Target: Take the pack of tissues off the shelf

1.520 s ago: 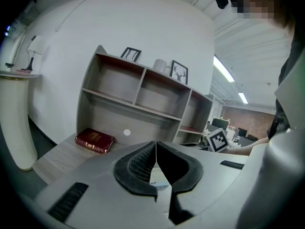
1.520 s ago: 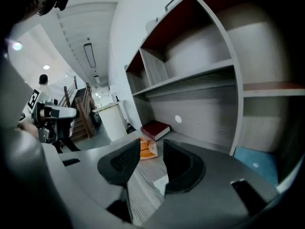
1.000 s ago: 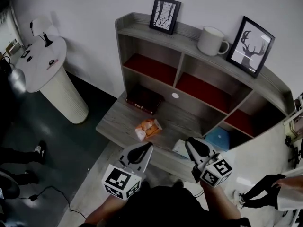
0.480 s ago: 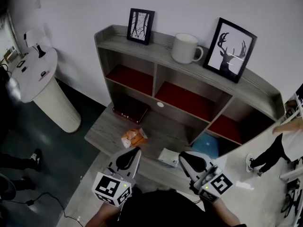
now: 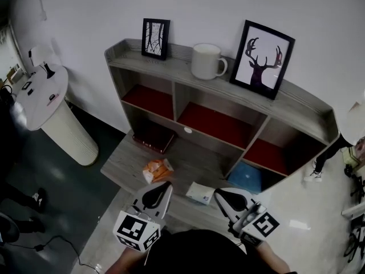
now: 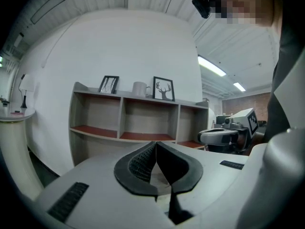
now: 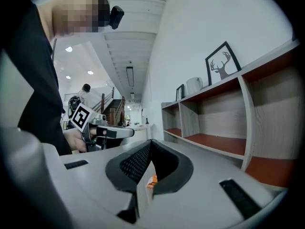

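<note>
The ledge (image 5: 122,163) lies open from above. An orange packet (image 5: 157,170) and the tissue pack (image 5: 201,192) lie on it, with a blue thing (image 5: 246,177) (half recessed) at the right.

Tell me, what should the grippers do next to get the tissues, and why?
Probably open the right gripper. Its jaws have just closed with nothing between them, and it sits nearest the pale pack, likely the tissues, lying on the shelf's lower ledge. The left gripper is shut and empty too, and is nearer the orange packet.
</note>
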Demonstrator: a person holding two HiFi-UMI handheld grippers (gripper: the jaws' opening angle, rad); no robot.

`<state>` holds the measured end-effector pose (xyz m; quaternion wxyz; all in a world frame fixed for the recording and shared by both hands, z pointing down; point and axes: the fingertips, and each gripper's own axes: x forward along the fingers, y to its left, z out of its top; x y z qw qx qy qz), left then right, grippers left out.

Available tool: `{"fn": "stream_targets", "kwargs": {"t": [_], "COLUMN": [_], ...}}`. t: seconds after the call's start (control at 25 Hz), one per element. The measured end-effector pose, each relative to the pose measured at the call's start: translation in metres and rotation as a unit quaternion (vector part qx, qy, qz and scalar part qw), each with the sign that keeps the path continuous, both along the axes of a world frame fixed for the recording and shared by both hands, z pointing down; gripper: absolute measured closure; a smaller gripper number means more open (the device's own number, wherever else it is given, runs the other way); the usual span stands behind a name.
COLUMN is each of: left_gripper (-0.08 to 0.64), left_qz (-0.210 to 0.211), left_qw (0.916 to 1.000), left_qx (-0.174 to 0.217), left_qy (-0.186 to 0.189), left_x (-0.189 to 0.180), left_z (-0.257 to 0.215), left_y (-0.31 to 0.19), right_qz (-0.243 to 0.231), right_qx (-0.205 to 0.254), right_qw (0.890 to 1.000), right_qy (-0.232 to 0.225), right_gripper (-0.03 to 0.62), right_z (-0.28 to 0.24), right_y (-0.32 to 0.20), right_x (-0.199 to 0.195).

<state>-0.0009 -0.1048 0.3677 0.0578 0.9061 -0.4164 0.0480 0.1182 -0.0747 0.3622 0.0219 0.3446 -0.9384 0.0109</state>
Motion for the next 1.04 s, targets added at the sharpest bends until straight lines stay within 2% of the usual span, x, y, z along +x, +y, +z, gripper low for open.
{"fn": "stream_targets", "kwargs": {"t": [0.32,0.56,0.76,0.92,1.04], "left_gripper": [0.545,0.545,0.545,0.545,0.545], "left_qz": [0.006,-0.003,-0.008,-0.01,-0.01], "left_qw": [1.0,0.9999,0.9999,0.9999,0.9999], "left_qx": [-0.006,-0.013,-0.012,-0.01,-0.009], "left_qy": [0.0,-0.001,-0.002,-0.001,-0.001], "left_x": [0.012,0.006,0.0,-0.003,-0.006], "left_z": [0.003,0.008,0.008,0.008,0.008], "left_y": [0.007,0.01,0.012,0.013,0.013], "right_qz": [0.008,0.001,0.002,-0.008,-0.006], "right_qx": [-0.013,-0.017,-0.038,-0.02,-0.03], "right_qw": [1.0,1.0,0.999,1.0,1.0], "right_qy": [-0.002,-0.004,-0.016,0.002,-0.005], "right_gripper": [0.575,0.575,0.575,0.575,0.575], "right_z": [0.006,0.008,0.006,0.014,0.013], "right_y": [0.001,0.002,0.003,0.004,0.004], "right_x": [0.011,0.007,-0.001,-0.003,-0.007]}}
